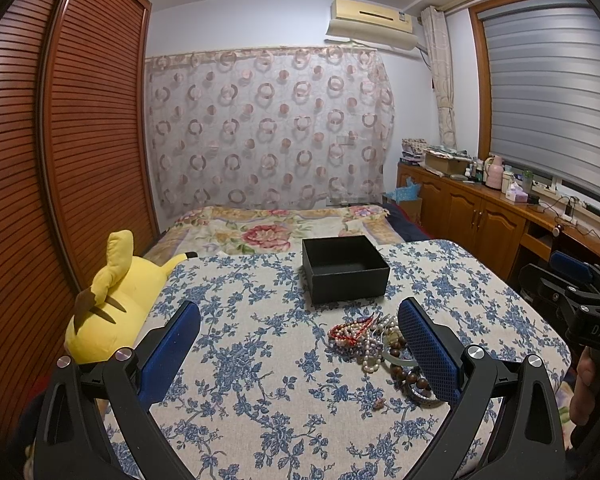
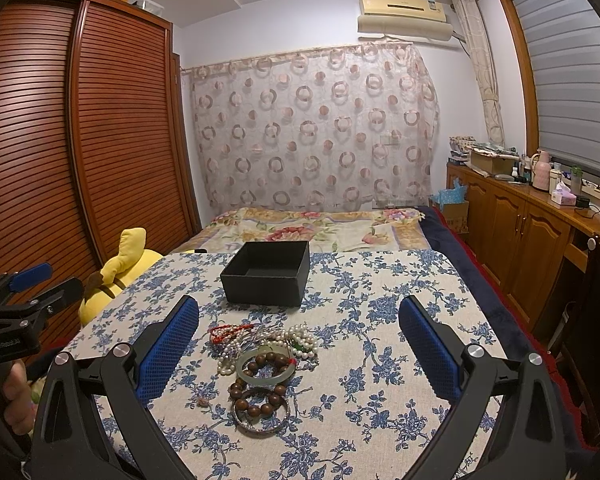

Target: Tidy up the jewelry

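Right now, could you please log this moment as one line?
left: open, idle | right: open over jewelry | box: empty

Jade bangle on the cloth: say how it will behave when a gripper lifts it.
The jade bangle looks like a smooth rigid ring, so it will likely keep its shape but may slip between the pads. It lies over the wooden beads and beside the pearls, so lifting it could drag those strands. Being stone-like, it is probably fragile if dropped.

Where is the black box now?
In the right wrist view the black box stands open on the floral cloth, just behind the jewelry pile.
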Motion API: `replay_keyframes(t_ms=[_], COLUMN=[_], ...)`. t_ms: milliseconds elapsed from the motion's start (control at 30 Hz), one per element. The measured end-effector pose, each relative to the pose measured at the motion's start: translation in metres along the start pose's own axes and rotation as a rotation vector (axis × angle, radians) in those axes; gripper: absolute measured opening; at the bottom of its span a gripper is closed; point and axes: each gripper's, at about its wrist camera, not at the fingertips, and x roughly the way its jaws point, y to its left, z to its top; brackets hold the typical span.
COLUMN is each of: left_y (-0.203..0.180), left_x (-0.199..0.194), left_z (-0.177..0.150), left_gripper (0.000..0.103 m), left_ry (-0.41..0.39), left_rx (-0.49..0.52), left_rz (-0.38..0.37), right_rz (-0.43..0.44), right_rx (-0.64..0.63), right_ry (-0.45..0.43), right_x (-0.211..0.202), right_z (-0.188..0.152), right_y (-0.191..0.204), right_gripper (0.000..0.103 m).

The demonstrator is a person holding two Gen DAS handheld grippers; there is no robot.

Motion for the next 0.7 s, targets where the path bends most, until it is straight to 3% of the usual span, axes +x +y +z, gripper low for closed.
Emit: replay_keyframes(t_ms=[433,633,700], left_y=[0.001,-0.001,0.0], left_x=[0.002,0.023,0.031], left_z=[0.002,-0.016,-0.022], left_gripper=[0.096,0.096,0.096], left_ry=[0.021,0.073,0.099], left_rx=[0.001,0.009,0.008], left_rz=[-0.013,-0.047,-0.053], right_rz=[0.003,0.024,0.04], right_rx=[-0.002,-0.016,-0.024], right_ry=[0.008,0.049,0.077], right_x=[0.0,0.012,0.02], right_z=[-0.003,-0.013,-0.019], right_y=[0.005,-0.007,-0.009], right_gripper=[0.101,0.101,0.094])
